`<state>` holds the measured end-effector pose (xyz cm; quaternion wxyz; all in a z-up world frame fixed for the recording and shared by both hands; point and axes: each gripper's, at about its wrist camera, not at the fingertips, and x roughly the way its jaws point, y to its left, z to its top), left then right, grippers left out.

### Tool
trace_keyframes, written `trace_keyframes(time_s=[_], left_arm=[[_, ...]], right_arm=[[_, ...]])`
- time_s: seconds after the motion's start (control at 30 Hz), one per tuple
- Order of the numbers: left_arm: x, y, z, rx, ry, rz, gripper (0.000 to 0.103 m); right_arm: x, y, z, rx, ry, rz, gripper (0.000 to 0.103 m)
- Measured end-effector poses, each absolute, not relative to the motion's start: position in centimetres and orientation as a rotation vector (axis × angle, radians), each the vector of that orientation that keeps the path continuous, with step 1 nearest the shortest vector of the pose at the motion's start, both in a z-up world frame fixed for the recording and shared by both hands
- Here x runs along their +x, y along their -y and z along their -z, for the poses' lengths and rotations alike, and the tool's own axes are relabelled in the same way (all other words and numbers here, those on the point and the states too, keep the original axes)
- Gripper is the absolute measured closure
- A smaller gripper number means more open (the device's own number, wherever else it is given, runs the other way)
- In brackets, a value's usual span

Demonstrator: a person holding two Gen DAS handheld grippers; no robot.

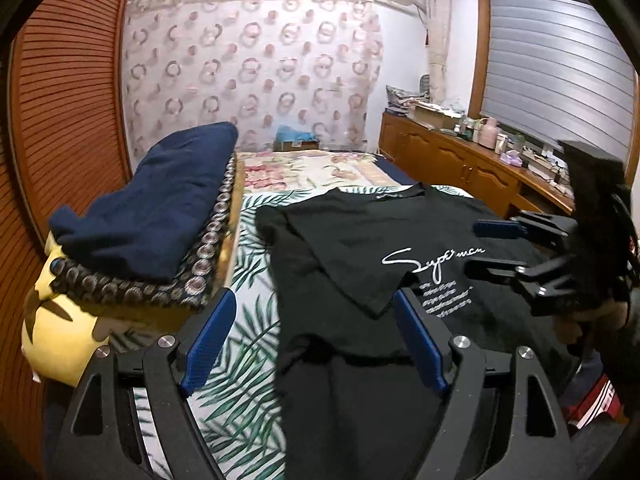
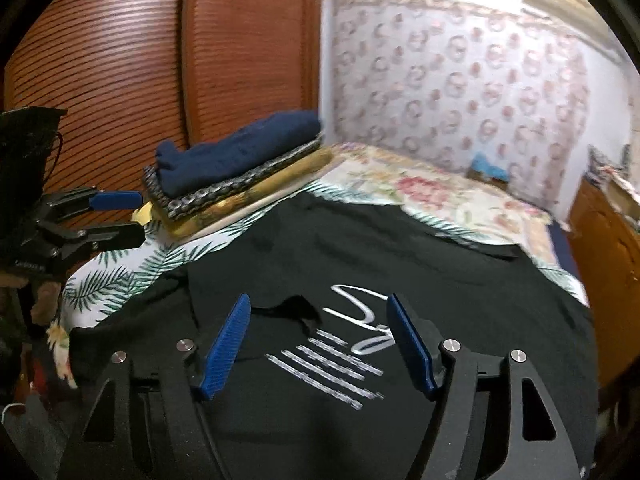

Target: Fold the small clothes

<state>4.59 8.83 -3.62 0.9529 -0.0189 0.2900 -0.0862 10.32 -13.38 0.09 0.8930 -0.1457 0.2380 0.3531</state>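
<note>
A black T-shirt (image 1: 360,248) with white script lettering lies on the bed, its left side folded in over the chest. It also shows in the right wrist view (image 2: 360,248). My left gripper (image 1: 316,336) is open and empty above the shirt's near left edge. My right gripper (image 2: 320,336) is open and empty above the lettering; it shows at the right of the left wrist view (image 1: 480,248). The left gripper shows at the left of the right wrist view (image 2: 128,216).
A stack of folded clothes, navy on top (image 1: 160,204), sits on a yellow cushion (image 1: 60,332) at the bed's left. A louvred wooden wardrobe (image 1: 60,120) stands behind it. A cluttered wooden cabinet (image 1: 460,156) runs along the right. The bedspread (image 1: 248,344) has a leaf print.
</note>
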Motion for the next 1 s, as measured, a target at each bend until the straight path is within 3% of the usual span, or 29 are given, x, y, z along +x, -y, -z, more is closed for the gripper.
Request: trace_keyframes(time_s=[0.07, 0.27, 0.47, 0.77, 1.0], left_arm=[[4.3, -9.2, 3.8, -0.041, -0.590, 0.163, 0.022], [3.7, -10.1, 4.7, -0.050, -0.600, 0.147, 0.022], [3.5, -10.8, 5.4, -0.055, -0.619, 0.141, 0.022], [3.6, -10.4, 6.4, -0.061, -0.642, 0.157, 0.022], [3.5, -9.5, 6.6, -0.051, -0.647, 0.175, 0.022]], right_arm=[[11.4, 12.0, 0.4, -0.320, -0.523, -0.768, 0.032], [14.0, 9.0, 1.8, -0.366, -0.619, -0.873, 0.051], [15.8, 6.3, 3.6, -0.464, -0.690, -0.907, 0.056], [17.6, 6.0, 4.5, -0.518, -0.706, -0.855, 0.095], [18.1, 8.7, 2.8, -0.401, -0.653, -0.742, 0.098]])
